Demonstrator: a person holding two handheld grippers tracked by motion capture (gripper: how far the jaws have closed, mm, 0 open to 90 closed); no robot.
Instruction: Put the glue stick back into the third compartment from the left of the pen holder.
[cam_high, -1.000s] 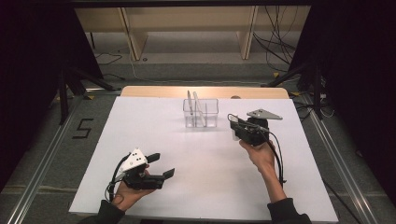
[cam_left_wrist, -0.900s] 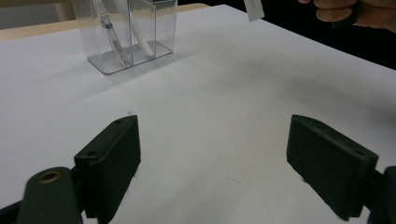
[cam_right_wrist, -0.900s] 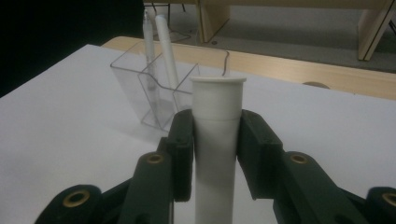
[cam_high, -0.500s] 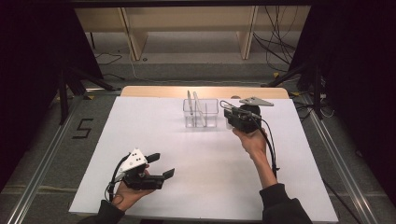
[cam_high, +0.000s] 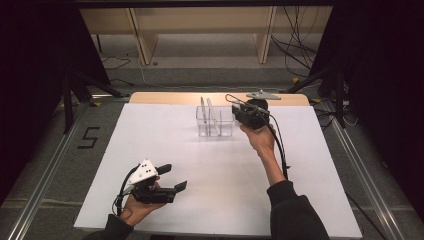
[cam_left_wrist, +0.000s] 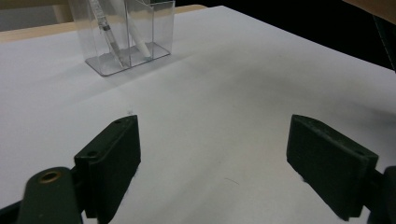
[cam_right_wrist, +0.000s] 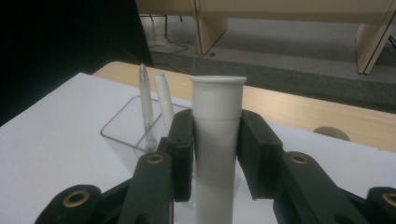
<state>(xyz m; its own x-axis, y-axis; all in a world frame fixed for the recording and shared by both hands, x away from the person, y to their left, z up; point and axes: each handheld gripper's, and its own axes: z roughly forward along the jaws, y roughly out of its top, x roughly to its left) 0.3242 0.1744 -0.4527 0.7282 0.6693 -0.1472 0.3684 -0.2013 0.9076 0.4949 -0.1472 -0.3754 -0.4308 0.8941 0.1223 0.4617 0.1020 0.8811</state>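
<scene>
A clear plastic holder (cam_high: 215, 122) with two compartments stands at the far middle of the white table (cam_high: 150, 135). Two white pens (cam_right_wrist: 145, 106) lean in its left compartment. My right gripper (cam_high: 237, 111) hovers just right of the holder, shut on a white cylindrical tube (cam_right_wrist: 218, 121) that stands upright between its jaws, and the holder (cam_right_wrist: 122, 127) lies just beyond and to the left of that tube. My left gripper (cam_high: 173, 177) rests low at the near left, open and holding nothing. Its wide-apart fingers (cam_left_wrist: 112, 158) face the distant holder (cam_left_wrist: 128, 35).
A wooden strip (cam_high: 165, 97) edges the table's far side, with shelving legs (cam_high: 142, 42) on the floor beyond. Metal rails (cam_high: 45, 170) run along both sides. A cable (cam_high: 280, 145) trails from the right gripper along the forearm.
My right gripper has moved away from the person and left with the white tube, ending beside the holder. The left gripper has stayed put.
</scene>
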